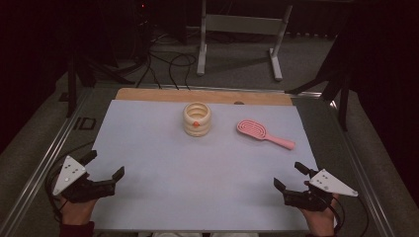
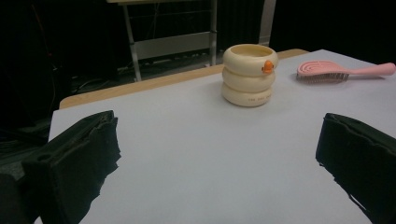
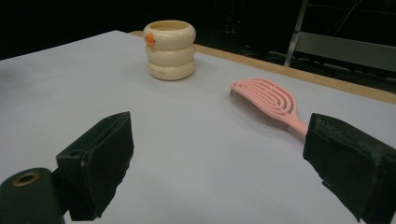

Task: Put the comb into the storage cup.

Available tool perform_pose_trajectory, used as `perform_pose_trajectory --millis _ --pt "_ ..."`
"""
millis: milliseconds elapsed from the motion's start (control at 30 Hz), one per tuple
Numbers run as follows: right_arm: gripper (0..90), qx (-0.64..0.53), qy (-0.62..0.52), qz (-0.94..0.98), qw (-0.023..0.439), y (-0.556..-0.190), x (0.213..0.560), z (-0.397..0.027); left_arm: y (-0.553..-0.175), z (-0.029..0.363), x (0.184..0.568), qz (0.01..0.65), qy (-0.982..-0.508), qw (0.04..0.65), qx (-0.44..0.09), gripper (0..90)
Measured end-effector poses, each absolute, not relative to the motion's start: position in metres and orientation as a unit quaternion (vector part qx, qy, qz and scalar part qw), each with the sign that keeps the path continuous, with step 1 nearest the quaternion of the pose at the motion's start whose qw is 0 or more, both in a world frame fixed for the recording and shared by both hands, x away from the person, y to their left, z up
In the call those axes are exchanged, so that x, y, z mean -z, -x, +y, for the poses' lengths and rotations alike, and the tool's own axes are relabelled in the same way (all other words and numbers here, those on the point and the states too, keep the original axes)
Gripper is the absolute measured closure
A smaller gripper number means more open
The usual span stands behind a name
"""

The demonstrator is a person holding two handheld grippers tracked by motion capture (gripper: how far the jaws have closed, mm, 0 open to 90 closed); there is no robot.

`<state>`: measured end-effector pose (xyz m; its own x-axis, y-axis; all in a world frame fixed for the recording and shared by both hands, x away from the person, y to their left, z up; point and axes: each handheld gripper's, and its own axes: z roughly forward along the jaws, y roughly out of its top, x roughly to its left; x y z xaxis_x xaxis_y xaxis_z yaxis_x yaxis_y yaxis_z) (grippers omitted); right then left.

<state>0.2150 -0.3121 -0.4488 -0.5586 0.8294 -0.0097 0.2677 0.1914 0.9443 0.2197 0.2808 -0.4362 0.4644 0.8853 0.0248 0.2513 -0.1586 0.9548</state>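
A cream ringed cup (image 1: 197, 119) with a small orange mark stands upright at the far middle of the white sheet (image 1: 163, 168). A pink hairbrush (image 1: 263, 134) lies to its right, bristles down, handle pointing right and toward me. My left gripper (image 1: 104, 164) rests near the front left corner, open and empty. At the front right, my right gripper (image 1: 289, 176) is open and empty too. The left gripper view has the cup (image 2: 249, 74) ahead and the brush (image 2: 343, 71) to its right. Between the jaws in the right gripper view lie the brush (image 3: 269, 103) and, farther off, the cup (image 3: 169, 49).
A wooden table edge (image 1: 148, 95) shows behind the sheet. Metal rails (image 1: 47, 153) run along both sides of the table. Beyond it stand a grey metal frame (image 1: 242, 29) and loose cables (image 1: 168, 64) on the dark floor.
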Motion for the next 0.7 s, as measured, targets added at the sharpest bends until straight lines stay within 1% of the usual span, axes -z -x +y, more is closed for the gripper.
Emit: perform_pose_trajectory --millis 700 --pt "8.6 -0.487 -0.351 0.748 0.283 -0.22 0.438 -0.286 -0.216 0.286 0.432 0.417 -0.679 0.505 -0.331 0.0"
